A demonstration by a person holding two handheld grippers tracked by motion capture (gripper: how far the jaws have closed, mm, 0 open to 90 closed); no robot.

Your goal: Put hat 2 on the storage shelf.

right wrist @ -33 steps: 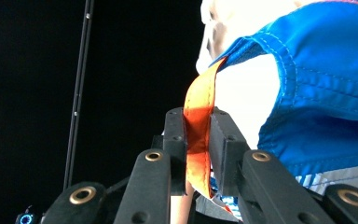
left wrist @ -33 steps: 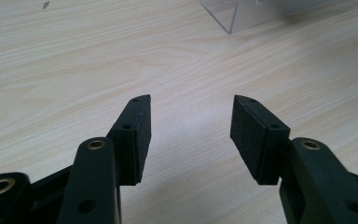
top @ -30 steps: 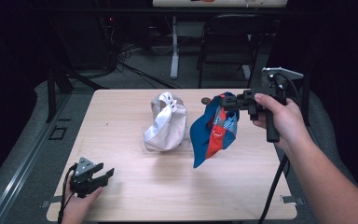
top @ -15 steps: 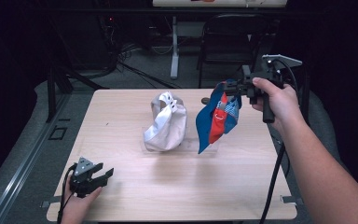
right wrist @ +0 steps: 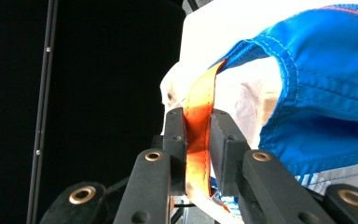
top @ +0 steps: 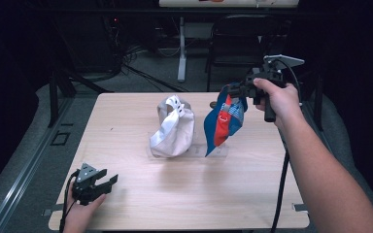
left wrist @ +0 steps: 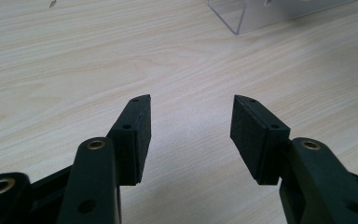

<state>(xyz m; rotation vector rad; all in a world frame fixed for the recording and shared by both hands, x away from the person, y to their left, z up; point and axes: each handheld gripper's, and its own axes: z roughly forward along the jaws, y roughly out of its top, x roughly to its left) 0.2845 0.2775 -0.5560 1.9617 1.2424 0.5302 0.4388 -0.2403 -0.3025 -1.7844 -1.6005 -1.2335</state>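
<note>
- Your right gripper [top: 230, 91] is raised above the table's [top: 141, 204] far right part, its jaws clenched on an orange strap [right wrist: 198, 135] of the blue, red and white cloth bag [top: 223, 121].
- The bag hangs from that grip; in the high view its lower tip comes down over a clear plastic stand [top: 216, 151] near the table's middle, and you cannot tell whether it touches it.
- In the right gripper view the strap runs up between the two jaws, and the bag's blue fabric [right wrist: 317, 93] is cut off at the right edge. The printing on it is too partial to read.
- A white cloth bag [top: 174, 128] with small holes near its top sits just left of the coloured one, on the clear stand; the stand's outline is hard to make out against the wood.
- Your left gripper [top: 108, 181] rests at the table's near left corner, released, jaws wide apart with bare wood between them in the left gripper view.
- That view catches a corner of the clear stand [left wrist: 242, 16] at its top edge.
- Beyond the far edge the room is dark; a chair [top: 233, 43] is faintly visible.
</note>
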